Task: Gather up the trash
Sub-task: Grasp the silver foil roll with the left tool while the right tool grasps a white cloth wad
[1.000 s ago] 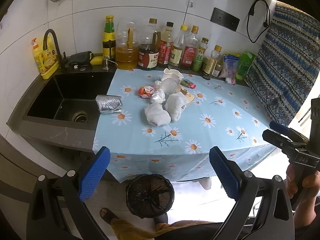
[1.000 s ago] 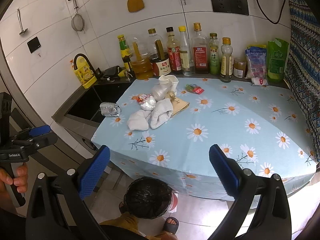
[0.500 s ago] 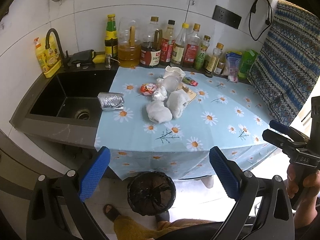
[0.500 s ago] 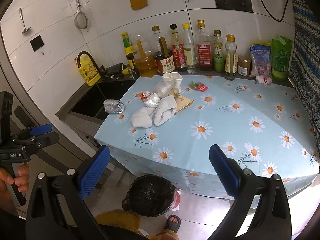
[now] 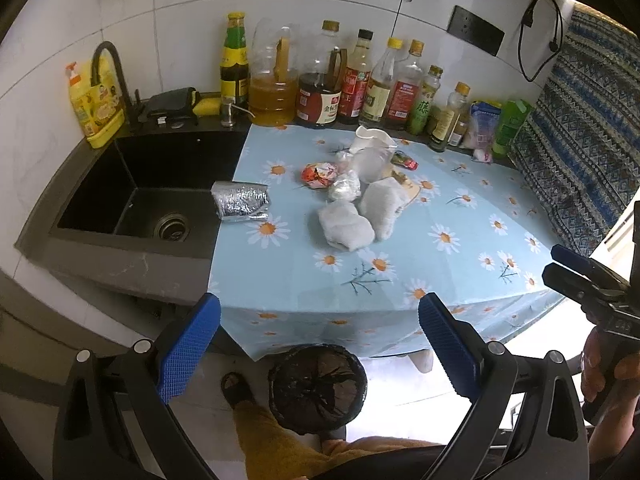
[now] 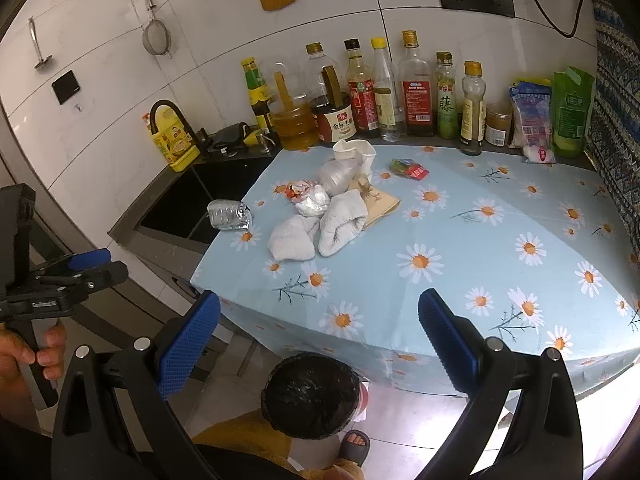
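Both grippers, left gripper (image 5: 319,346) and right gripper (image 6: 319,346), gape wide, empty; trash pile (image 5: 352,204) on counter; bin (image 5: 317,387) below.

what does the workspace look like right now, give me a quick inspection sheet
surface: counter under a daisy cloth, black sink at its left end
job's things: foil pack at the cloth edge by the sink; two white wads, red wrapper, clear bottle, white cup and small red-green packet clustered mid-cloth; black-lined bin on the floor below the front edge
clutter: row of sauce bottles along the wall, yellow soap bottle by the tap
grippers: left tool and right tool both open, empty, off the counter in front of it
cables: black cord hanging on the wall
surroundings: white tiles, patterned curtain on the right
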